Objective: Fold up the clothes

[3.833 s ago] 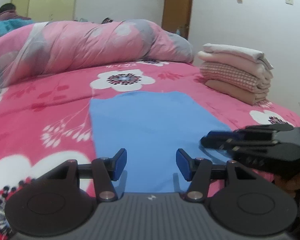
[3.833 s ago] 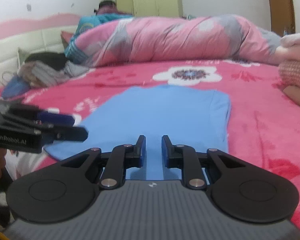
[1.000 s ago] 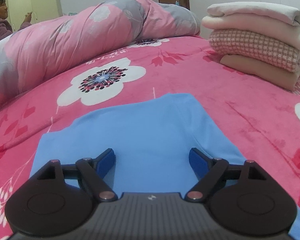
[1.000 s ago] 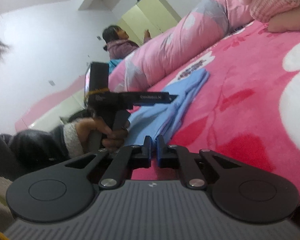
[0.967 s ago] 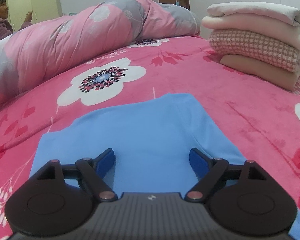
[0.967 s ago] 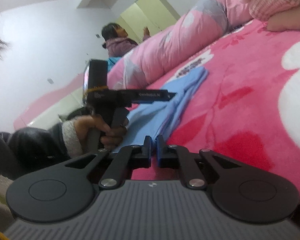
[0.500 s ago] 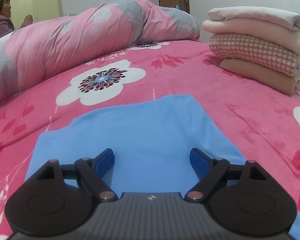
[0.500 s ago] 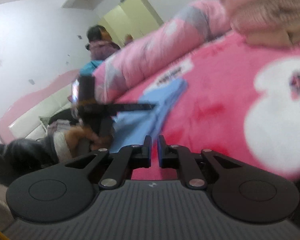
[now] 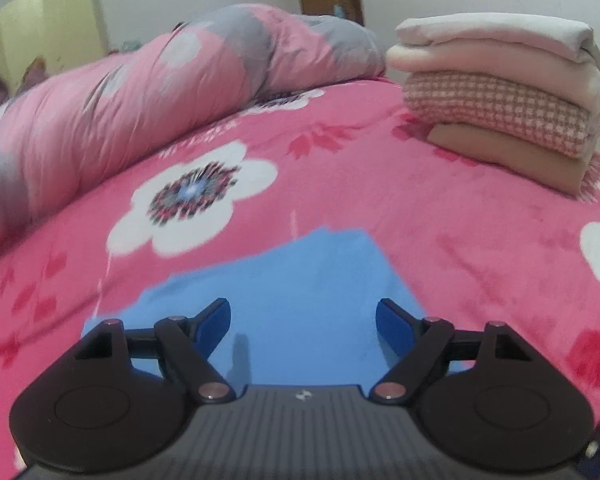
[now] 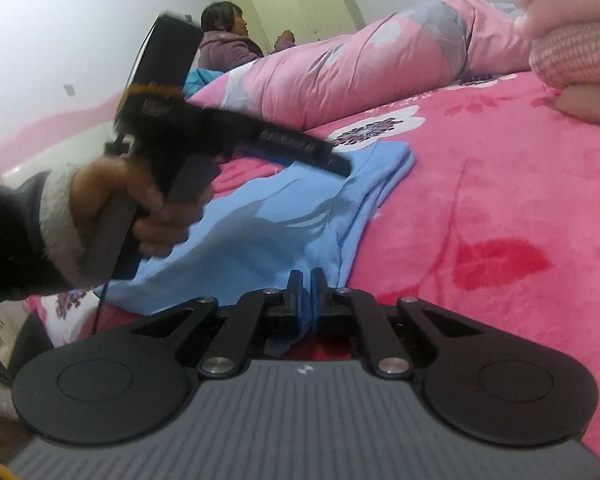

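Note:
A blue garment (image 9: 300, 292) lies folded flat on the pink floral bedspread (image 9: 460, 220). My left gripper (image 9: 302, 314) hovers low over its near part, open wide, with nothing between the blue pads. In the right wrist view the same blue garment (image 10: 260, 224) stretches from the middle down to my right gripper (image 10: 307, 282), which is shut on the garment's near edge, blue cloth bunched between the fingers. A hand (image 10: 156, 208) holds the left gripper (image 10: 338, 165) above the garment's far half.
A stack of folded clothes (image 9: 496, 92) stands on the bed at the right. A rolled pink and grey duvet (image 9: 140, 100) lies across the back. A person (image 10: 228, 36) sits beyond the duvet, near a yellow wardrobe (image 10: 308, 4).
The right gripper has swung back from the bed's side to the blue garment and now pinches its near edge. The left gripper, still open, has tipped slightly and moved forward over the garment.

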`<state>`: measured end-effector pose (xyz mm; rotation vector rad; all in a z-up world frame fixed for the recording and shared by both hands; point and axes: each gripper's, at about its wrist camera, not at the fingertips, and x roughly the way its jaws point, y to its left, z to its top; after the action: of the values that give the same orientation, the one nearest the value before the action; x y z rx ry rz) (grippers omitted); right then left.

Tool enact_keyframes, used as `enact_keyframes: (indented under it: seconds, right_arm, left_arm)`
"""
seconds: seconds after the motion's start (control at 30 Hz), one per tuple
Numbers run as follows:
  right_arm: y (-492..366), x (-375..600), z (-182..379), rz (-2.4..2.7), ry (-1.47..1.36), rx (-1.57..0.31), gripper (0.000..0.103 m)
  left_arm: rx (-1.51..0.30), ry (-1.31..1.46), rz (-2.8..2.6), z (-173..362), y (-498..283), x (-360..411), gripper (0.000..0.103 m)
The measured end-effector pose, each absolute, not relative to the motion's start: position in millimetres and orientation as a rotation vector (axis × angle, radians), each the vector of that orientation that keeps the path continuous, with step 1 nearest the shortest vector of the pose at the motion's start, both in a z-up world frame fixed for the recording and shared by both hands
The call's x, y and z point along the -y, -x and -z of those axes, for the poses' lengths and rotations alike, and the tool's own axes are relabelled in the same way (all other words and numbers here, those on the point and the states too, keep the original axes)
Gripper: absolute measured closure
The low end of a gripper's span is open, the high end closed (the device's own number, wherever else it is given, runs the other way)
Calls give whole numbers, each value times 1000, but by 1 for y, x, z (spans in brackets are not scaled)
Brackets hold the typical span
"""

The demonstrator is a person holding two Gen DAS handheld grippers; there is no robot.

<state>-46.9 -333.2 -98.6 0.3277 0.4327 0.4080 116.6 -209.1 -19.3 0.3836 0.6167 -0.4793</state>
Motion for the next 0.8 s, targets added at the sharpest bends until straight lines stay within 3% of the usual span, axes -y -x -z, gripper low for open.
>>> enact_keyframes:
  seconds: [0.13,0.23,0.3,0.37,0.53,0.8]
  right_arm:
    - [42,340,102,-437,-385,-431,101]
    - [41,343,103,-449,-406,-430,101]
    - [41,344,103,-456,-416,-429,101]
    - [41,346,104,-465,-433,-429,101]
    - [42,350,106,-485,-470,-430,101]
    - [46,350,106,-492,-482,-427,101]
  left_arm:
    - [-586,-470,505,21,-125,242,24]
    - [-595,-511,501,31,-134,259,45]
    - [-611,-503,496,35,-140,264,50]
    - [-632,-490,493,37,-145,265,61]
    - [-671,-447,473,41,-156,261,65]
    - [-672,-346,452,41,-165,255,91]
